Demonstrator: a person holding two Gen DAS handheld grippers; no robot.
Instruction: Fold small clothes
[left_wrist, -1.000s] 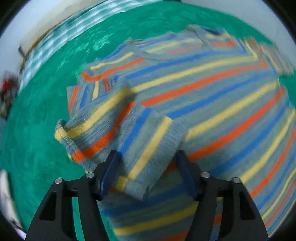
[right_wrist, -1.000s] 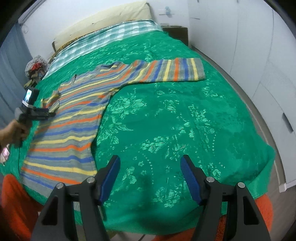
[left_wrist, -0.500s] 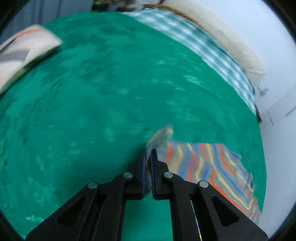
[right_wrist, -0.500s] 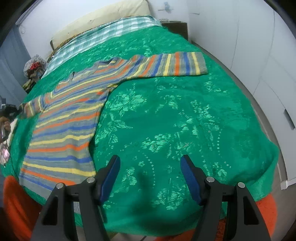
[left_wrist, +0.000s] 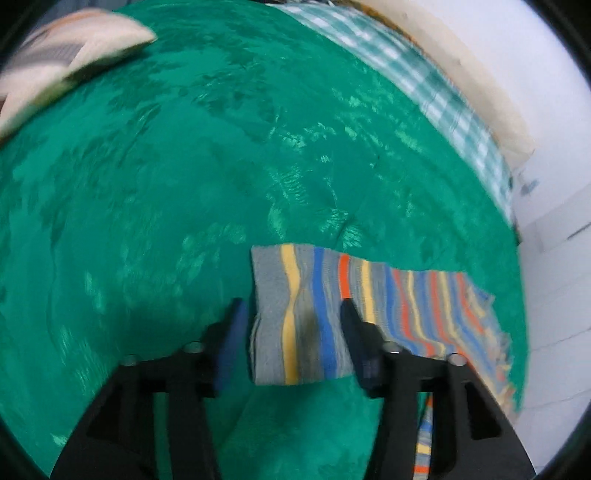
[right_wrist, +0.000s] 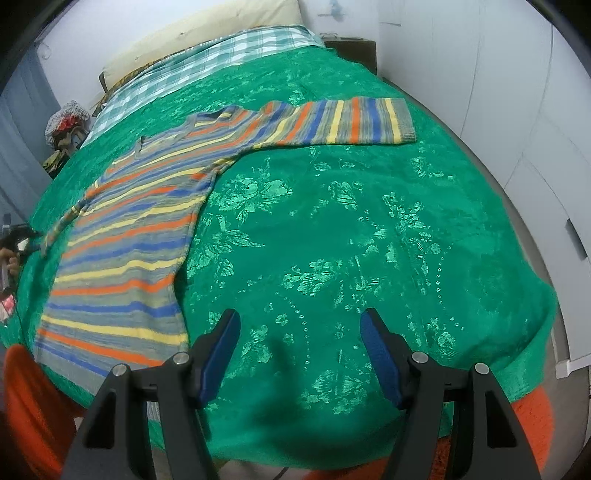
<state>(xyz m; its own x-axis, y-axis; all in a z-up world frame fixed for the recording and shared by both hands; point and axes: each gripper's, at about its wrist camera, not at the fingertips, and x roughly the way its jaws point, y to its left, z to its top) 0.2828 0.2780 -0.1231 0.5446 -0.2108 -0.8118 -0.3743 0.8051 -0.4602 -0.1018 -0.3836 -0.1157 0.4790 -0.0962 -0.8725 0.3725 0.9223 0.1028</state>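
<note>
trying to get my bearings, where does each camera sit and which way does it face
Left wrist view: sits on the left gripper, tilted down at a sleeve lying between its opening jaws on the bedspread; only the fingers show.
Right wrist view: sits on the right gripper, open, looking up the bed at the sweater; a hand shows at the left edge.
Shared: sweater, bedspread, checked sheet.
</note>
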